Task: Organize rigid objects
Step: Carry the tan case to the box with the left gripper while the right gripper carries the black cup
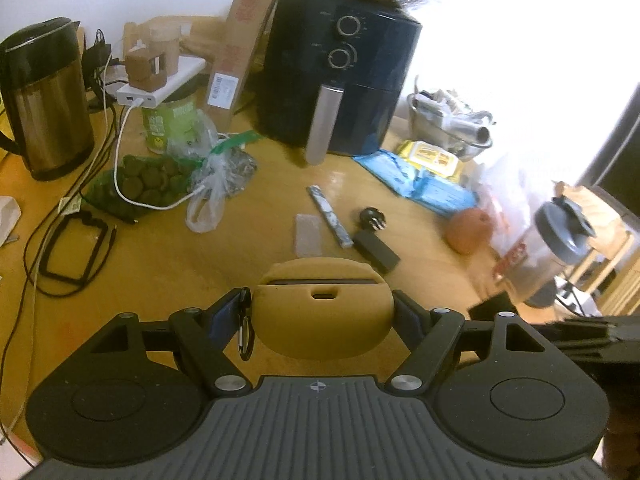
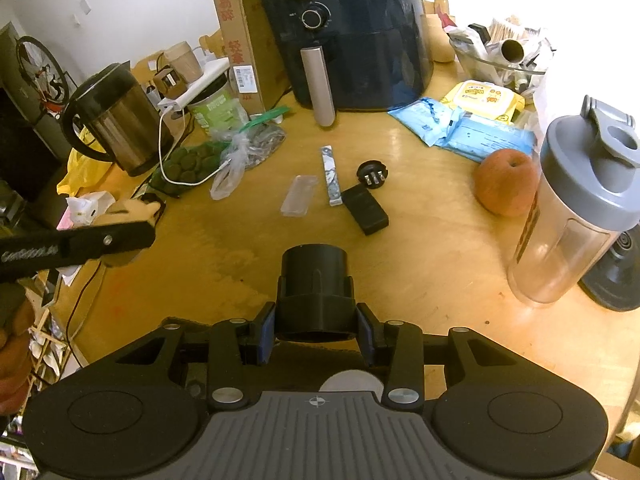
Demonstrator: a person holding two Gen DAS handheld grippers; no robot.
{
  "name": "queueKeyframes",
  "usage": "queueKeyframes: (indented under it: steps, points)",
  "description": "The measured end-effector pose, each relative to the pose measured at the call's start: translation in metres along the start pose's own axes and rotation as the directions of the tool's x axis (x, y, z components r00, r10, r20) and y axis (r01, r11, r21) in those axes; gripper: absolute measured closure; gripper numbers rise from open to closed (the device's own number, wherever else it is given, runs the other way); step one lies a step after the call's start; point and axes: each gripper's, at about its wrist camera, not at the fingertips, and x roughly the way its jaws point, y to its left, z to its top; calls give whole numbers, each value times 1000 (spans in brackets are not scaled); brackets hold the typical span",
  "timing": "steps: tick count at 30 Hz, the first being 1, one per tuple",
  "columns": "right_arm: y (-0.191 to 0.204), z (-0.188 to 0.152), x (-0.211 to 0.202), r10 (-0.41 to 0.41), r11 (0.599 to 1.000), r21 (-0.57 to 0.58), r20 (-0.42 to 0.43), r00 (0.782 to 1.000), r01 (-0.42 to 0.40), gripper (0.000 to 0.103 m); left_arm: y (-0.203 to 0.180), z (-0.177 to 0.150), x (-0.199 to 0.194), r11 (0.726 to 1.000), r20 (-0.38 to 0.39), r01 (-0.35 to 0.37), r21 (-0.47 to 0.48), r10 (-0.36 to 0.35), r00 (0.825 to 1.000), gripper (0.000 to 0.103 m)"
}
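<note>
The tan, rounded rubbery case point(image 1: 323, 312) with a small carabiner sits clenched in the left gripper point(image 1: 320, 314), above the wooden counter point(image 1: 180, 264); it looks light and slightly yielding, best held across its flat sides. The black stepped plastic cylinder point(image 2: 315, 292) is clamped in the right gripper point(image 2: 316, 330), stiff and light. Ahead lie a black rectangular block point(image 2: 365, 209), a round black plug point(image 2: 372, 175) and a marbled stick point(image 2: 331, 175), with an apple point(image 2: 506, 182) and a shaker bottle point(image 2: 576, 216) crowding the right.

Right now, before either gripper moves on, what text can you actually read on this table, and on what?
"GenRobot.AI", partly legible: left gripper side, right wrist view.
Red characters on the cardboard box: too blurred.
Barcode label on that box: too small.
Green jar, yellow wipes pack, blue packets, air fryer dials: unreadable.
</note>
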Motion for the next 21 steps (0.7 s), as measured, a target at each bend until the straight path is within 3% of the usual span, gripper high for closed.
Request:
queueKeyframes:
  steps: [16, 19, 21]
  points:
    - [4, -20, -17, -6, 1000, 31, 20, 1000, 5, 59, -11, -48, -12, 997, -109, 62, -45, -66, 992, 25]
    - [4, -23, -19, -7, 999, 32, 20, 1000, 6, 59, -14, -51, -12, 994, -86, 91, -58, -95, 992, 25]
    - [4, -26, -20, -8, 999, 36, 20, 1000, 7, 59, -17, -50, -19, 993, -40, 107, -48, -109, 993, 14]
